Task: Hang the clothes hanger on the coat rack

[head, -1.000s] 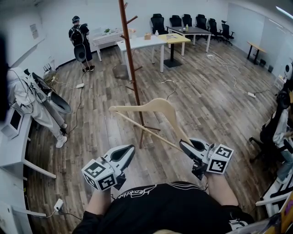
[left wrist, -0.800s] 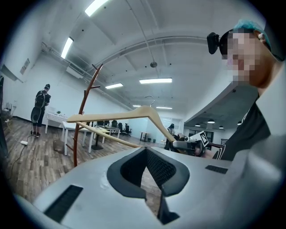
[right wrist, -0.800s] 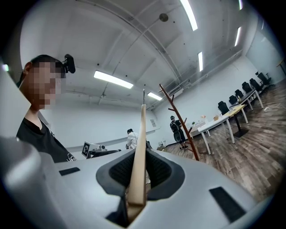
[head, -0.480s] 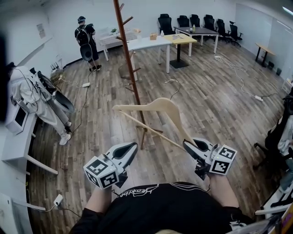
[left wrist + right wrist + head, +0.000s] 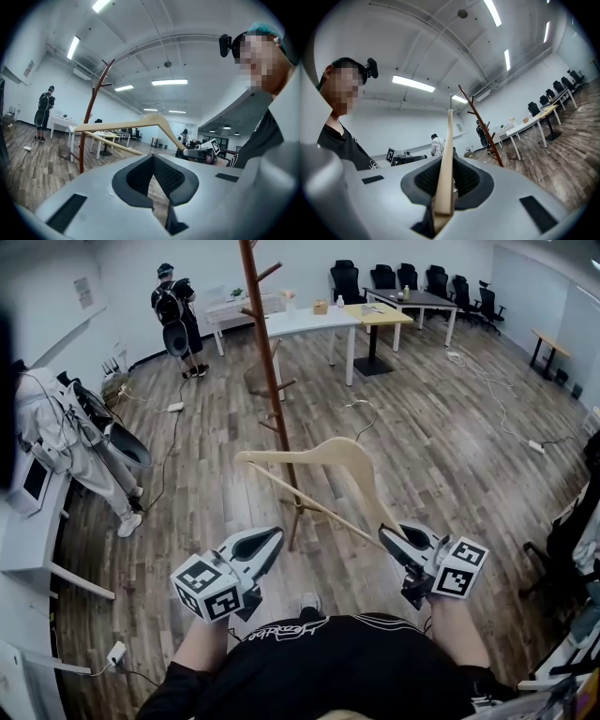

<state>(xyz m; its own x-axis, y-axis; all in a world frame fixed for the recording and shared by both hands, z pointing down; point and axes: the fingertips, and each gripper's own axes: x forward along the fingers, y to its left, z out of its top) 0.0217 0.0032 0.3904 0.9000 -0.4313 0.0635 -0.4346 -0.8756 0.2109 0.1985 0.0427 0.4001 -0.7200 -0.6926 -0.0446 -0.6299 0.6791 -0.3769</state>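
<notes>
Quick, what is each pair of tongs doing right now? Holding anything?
Left tongs: closed, nothing in them.
Right tongs: closed on one end of the wooden hanger.

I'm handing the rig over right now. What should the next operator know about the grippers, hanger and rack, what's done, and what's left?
Right gripper: shut on one end of the hanger.
Left gripper: shut, empty.
Coat rack: upright just ahead; the hanger is not on it.
Done: hanger in grip, close to the rack.
Left: raise the hanger, hang it on the rack, release.
</notes>
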